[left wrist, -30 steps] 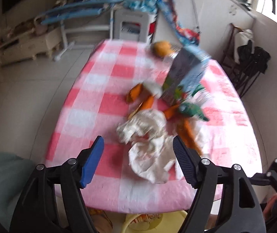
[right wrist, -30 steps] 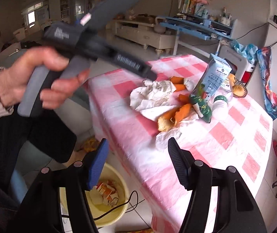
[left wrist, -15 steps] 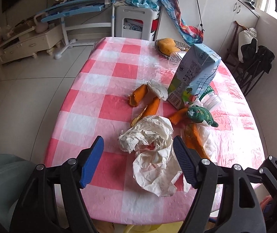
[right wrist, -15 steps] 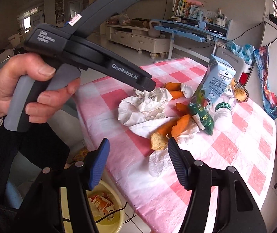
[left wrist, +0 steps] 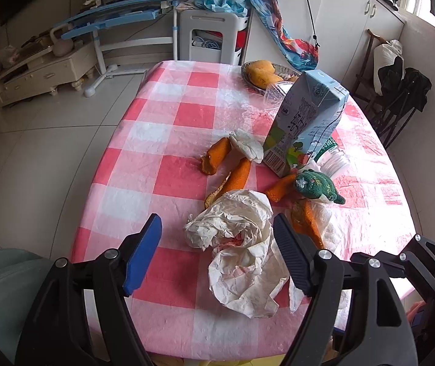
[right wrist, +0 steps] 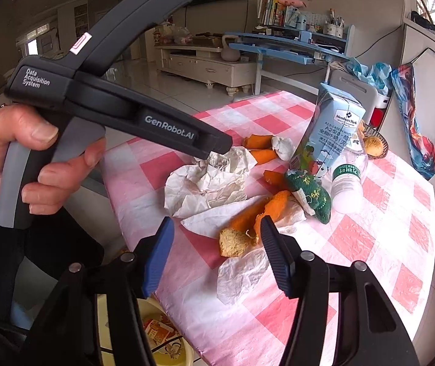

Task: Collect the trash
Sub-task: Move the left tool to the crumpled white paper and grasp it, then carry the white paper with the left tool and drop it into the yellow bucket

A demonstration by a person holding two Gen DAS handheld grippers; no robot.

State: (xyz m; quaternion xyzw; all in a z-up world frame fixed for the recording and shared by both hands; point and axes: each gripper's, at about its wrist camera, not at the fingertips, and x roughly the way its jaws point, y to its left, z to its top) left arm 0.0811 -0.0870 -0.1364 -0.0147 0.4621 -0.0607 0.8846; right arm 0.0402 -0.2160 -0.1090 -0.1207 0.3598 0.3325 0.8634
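- Both grippers have advanced closer to the trash pile on the checkered table (left wrist: pixel 168 180) since the earlier frames.
- Left gripper (left wrist: pixel 217 244): jaws spread wide, holding nothing, hovering over the crumpled paper (left wrist: pixel 241 244).
- Right gripper (right wrist: pixel 217 244): jaws released, empty, framing an orange peel (right wrist: pixel 248 219).
- Milk carton (left wrist: pixel 306 125) stands upright behind the peels.
- Yellow bin (right wrist: pixel 168 350) sits below the table edge.
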